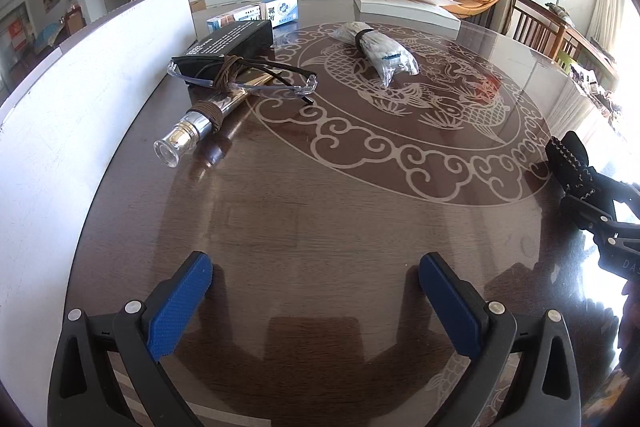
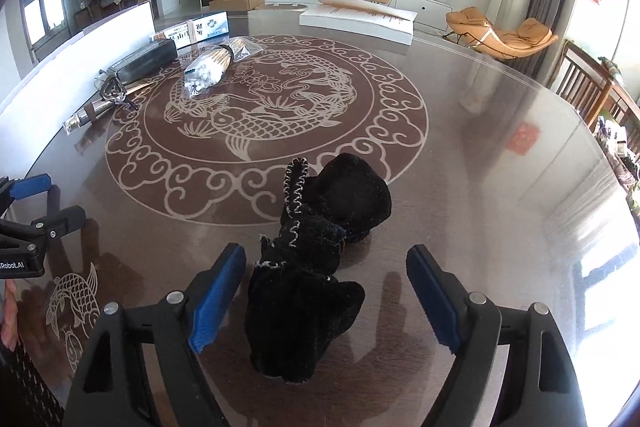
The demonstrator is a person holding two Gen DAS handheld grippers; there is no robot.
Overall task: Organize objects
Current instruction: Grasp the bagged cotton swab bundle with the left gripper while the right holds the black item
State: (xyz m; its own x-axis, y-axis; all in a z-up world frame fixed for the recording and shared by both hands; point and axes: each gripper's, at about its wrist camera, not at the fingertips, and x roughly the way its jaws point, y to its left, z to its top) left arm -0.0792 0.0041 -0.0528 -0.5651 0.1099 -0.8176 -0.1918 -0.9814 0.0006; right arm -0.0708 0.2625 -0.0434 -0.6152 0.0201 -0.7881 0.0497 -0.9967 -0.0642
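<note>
My left gripper (image 1: 316, 291) is spread wide with nothing between the blue pads, just bare table (image 1: 320, 219) under it at the bottom of the frame. Right gripper (image 2: 326, 291) is also wide open, and the black glove (image 2: 316, 267) lies on the table right between its fingers, running from bottom center up toward mid-frame. I can't tell if the left pad (image 2: 216, 291) is actually touching the glove or only just beside it.

Rest of the stuff sits in the upper left of the left view: a bottle (image 1: 200, 119) lying on its side, glasses (image 1: 244, 79) resting across it, a black box (image 1: 232, 47) behind those, and a blue-white carton (image 1: 260, 13) further back. A bagged bundle (image 1: 378, 53) lies top center on the fish pattern, well apart from both grippers. A white board (image 1: 80, 107) stands along the left edge, and a flat white box (image 1: 404, 7) sits at the far rim.
</note>
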